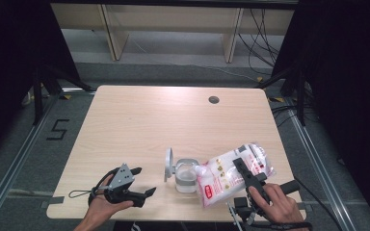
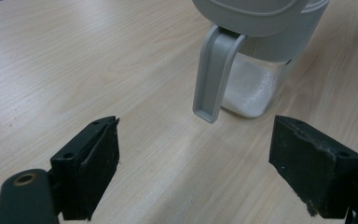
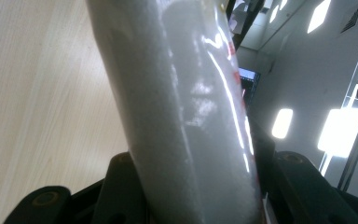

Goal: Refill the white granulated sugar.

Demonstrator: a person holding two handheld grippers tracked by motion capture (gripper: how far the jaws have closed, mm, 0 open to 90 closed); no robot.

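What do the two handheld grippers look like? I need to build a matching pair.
Both are black. The left gripper carries a grey three-cornered plate with holes and trails a thin black looped cable; its fingers are blocky black pads. The right gripper has a black handle and cable.

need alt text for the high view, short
A right hand-held gripper holds a white refill pouch tilted, its spout at an open clear jar with a grey flip lid. The left hand-held gripper rests open beside it on a wooden table.

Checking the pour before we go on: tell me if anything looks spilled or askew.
Nothing spilled on the table. The bag is tilted in the right gripper, its corner at the open jar, whose lid stands flipped up.
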